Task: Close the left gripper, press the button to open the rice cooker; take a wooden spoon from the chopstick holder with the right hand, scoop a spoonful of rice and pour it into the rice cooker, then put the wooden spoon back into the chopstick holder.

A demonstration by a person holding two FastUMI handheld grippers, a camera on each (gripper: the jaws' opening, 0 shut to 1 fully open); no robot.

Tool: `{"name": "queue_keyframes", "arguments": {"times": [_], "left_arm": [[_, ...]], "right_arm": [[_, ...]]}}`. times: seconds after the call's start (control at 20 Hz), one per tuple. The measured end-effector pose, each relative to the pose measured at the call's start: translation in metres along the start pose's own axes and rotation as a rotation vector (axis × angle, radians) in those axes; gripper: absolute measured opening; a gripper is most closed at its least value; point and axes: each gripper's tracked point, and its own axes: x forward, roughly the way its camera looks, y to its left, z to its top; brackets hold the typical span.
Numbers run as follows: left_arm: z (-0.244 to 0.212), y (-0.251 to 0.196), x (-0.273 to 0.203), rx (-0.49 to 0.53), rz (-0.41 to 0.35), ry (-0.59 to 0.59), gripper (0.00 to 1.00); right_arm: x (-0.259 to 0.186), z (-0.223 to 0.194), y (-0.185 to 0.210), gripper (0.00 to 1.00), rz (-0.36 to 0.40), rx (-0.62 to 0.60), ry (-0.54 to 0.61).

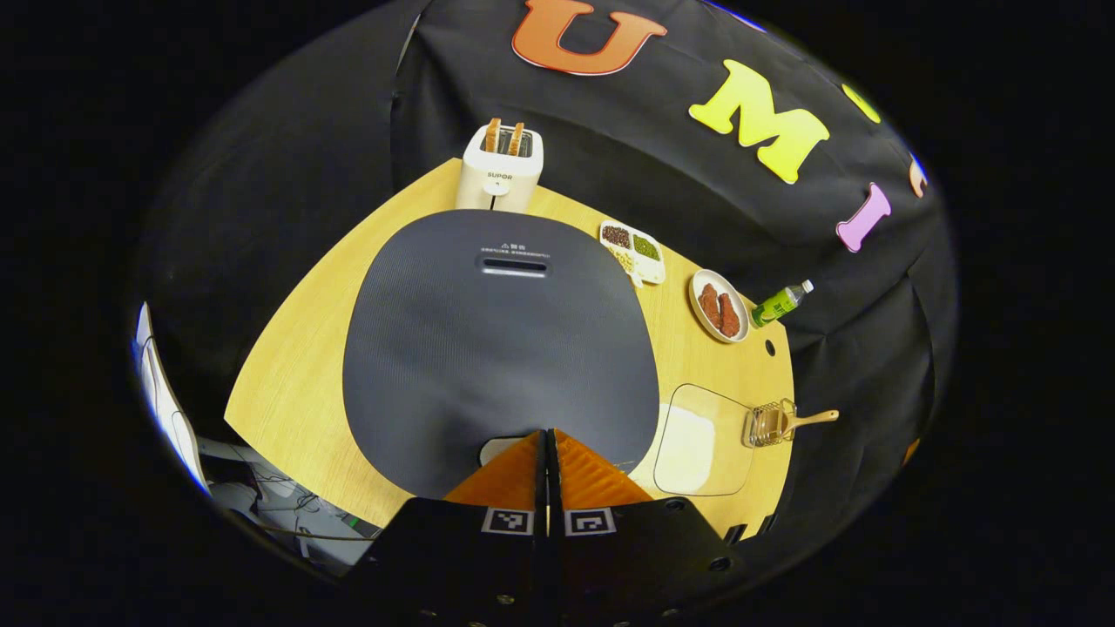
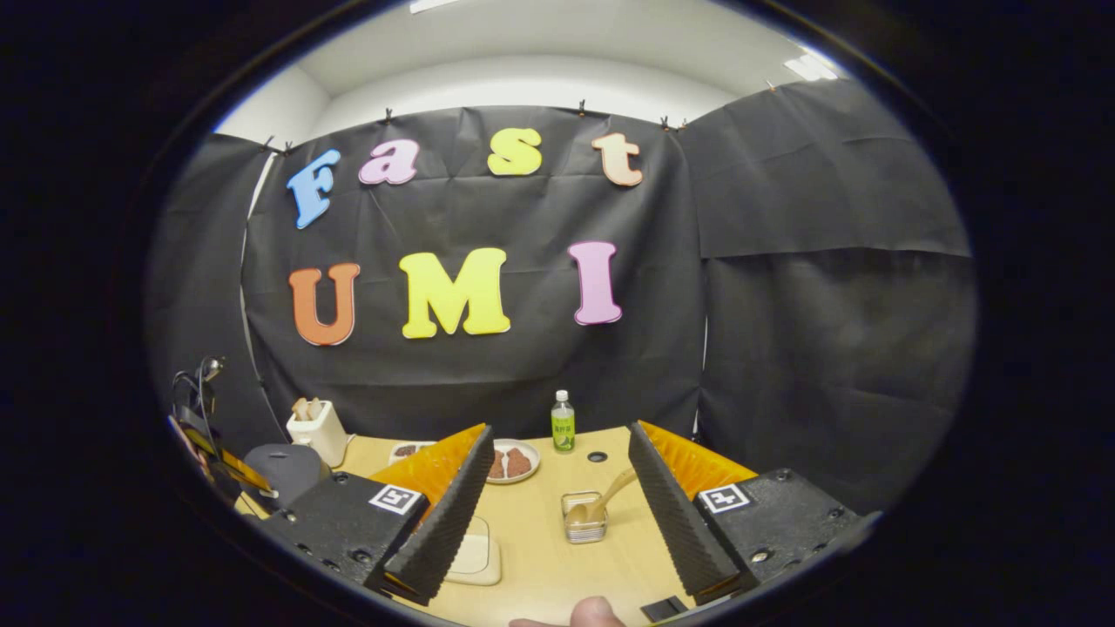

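Note:
The rice cooker (image 1: 501, 348) has a dark grey lid, which is closed, and I look down on it in the left gripper view. My left gripper (image 1: 549, 434) is shut with nothing in it, its orange fingers (image 1: 510, 475) at the lid's near edge over a pale button (image 1: 493, 448) that is partly hidden. My right gripper (image 2: 559, 440) is open and held above the table. Between its fingers and farther off stands the wire chopstick holder (image 2: 584, 520) with the wooden spoon (image 2: 612, 490) leaning in it. A clear box of rice (image 1: 699, 442) sits beside the cooker.
Behind the cooker stands a white toaster (image 1: 501, 170) with bread in it. A divided dish of beans (image 1: 633, 251), a plate of meat (image 1: 719, 306) and a green bottle (image 1: 781, 302) line the table's far side. A person's fingertip (image 2: 597, 613) shows at the bottom.

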Motion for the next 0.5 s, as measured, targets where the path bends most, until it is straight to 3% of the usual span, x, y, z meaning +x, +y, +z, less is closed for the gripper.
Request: {"name": "queue_keyframes", "arguments": {"times": [0.5], "left_arm": [[-0.005,0.002,0.003,-0.051,-0.036,-0.015,0.00]], "right_arm": [[-0.004,-0.015,0.020,0.99,0.039,0.014,0.032]]}}
